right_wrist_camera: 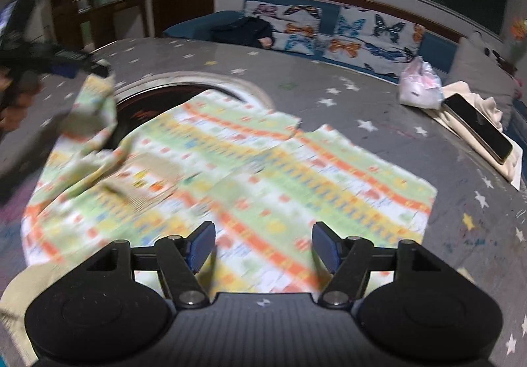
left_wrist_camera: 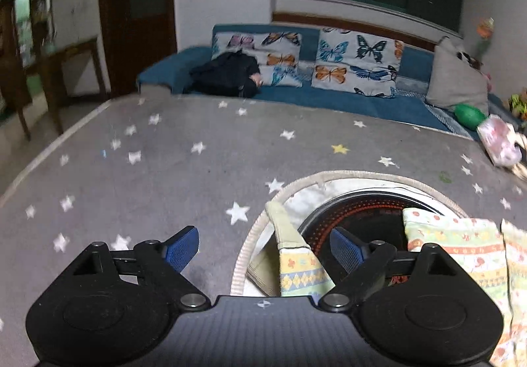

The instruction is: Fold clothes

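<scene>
Blue-padded, the right gripper point(right_wrist_camera: 263, 243) hangs released above the near edge of the patterned garment point(right_wrist_camera: 250, 176), which lies spread on the star-printed tablecloth point(right_wrist_camera: 362, 97), partly covering a round cooktop point(right_wrist_camera: 154, 100). At nine o'clock the left gripper point(left_wrist_camera: 263, 247) also gapes, a cloth corner between its fingers. Phone point(right_wrist_camera: 477, 128) at two o'clock.

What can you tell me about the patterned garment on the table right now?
The garment is thin, soft-looking cloth printed with green, yellow, orange and white bands. It lies mostly flat on the grey star-print table cover, its far edge overlapping the round black cooktop. Its left corner is lifted and crumpled beside the left gripper. The open right gripper hovers over its near edge.
</scene>
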Available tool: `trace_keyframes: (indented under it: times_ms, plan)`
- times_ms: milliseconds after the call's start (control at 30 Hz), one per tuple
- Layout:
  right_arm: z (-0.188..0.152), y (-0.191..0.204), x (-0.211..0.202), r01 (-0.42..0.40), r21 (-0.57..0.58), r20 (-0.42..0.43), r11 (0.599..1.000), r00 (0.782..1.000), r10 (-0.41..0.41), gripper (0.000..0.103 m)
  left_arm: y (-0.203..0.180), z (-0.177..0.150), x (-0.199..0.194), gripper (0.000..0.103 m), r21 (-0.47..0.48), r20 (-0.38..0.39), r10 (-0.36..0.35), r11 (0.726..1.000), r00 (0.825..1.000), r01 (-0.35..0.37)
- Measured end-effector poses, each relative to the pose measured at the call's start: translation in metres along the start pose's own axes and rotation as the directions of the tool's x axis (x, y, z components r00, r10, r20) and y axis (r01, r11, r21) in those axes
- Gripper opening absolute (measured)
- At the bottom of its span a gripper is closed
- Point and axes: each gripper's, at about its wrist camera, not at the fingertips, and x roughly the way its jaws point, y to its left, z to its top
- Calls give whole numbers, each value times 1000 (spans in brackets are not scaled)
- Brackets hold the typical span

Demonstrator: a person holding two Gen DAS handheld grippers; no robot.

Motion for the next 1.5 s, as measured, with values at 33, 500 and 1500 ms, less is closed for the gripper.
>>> trace_keyframes:
  times_ms: [33,500,1500]
  plan:
    - [-3,4,-3,-2,-8,-1,1000,1000,2,68,3,0,4,83,-16,-13,-10,1000,1000,10]
    - [-39,13,-18,30,19,-17,999,999,-29,71,63,-23,-93,5,-73,180,-247,962,952,264]
    - [-63,-4,-42,62,102,8,993,998,-64,75,120,-84,-84,67,9,37,63,998,997,-63]
